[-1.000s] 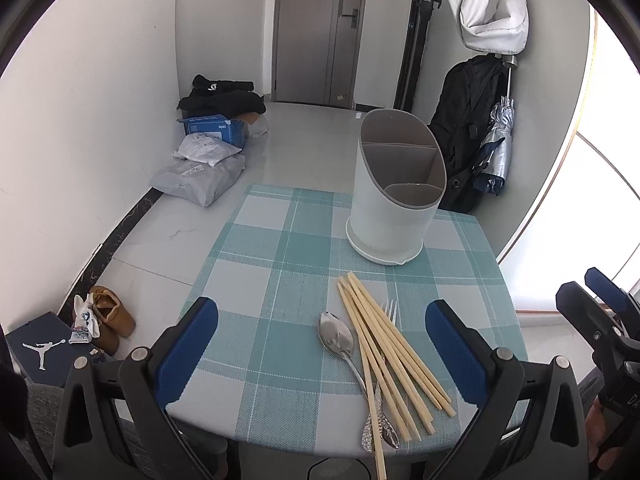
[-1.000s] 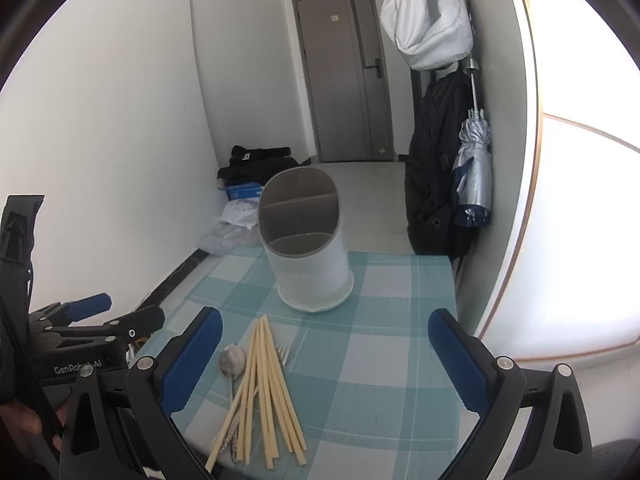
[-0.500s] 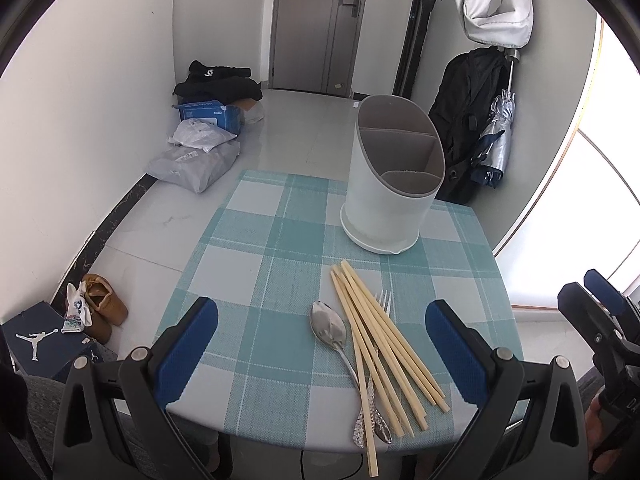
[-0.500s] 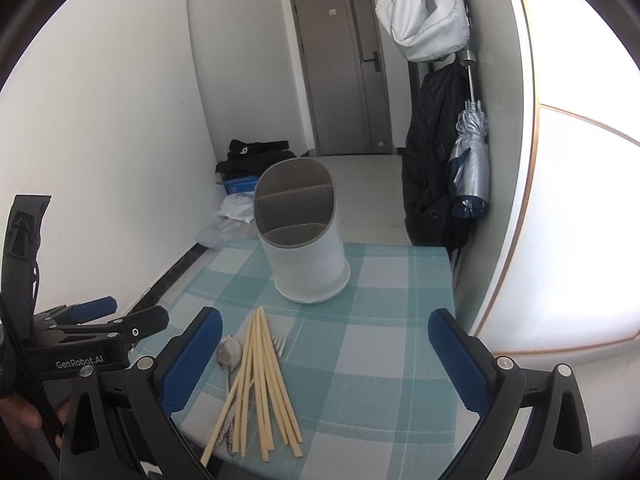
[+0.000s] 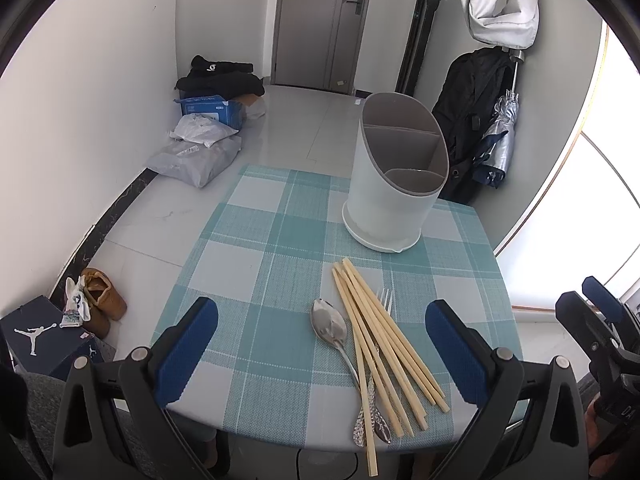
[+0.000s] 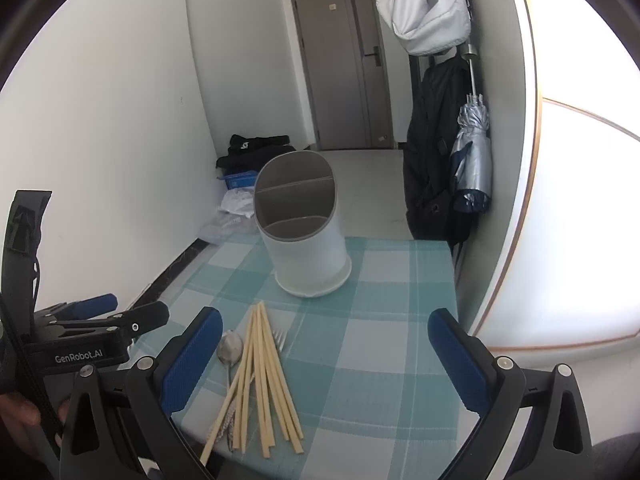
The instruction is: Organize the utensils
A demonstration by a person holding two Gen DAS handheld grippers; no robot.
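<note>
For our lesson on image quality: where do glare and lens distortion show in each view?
Left wrist view: the window at right is blown out and the table edge bows. Right wrist view: the window is washed white and the walls curve; the chopsticks stay sharp.

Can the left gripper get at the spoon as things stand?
Probably yes. The left gripper is open, and the spoon bowl lies bare on the cloth between its fingers. Only the handle is crossed by the chopsticks, so a bowl-end grasp looks free.
</note>
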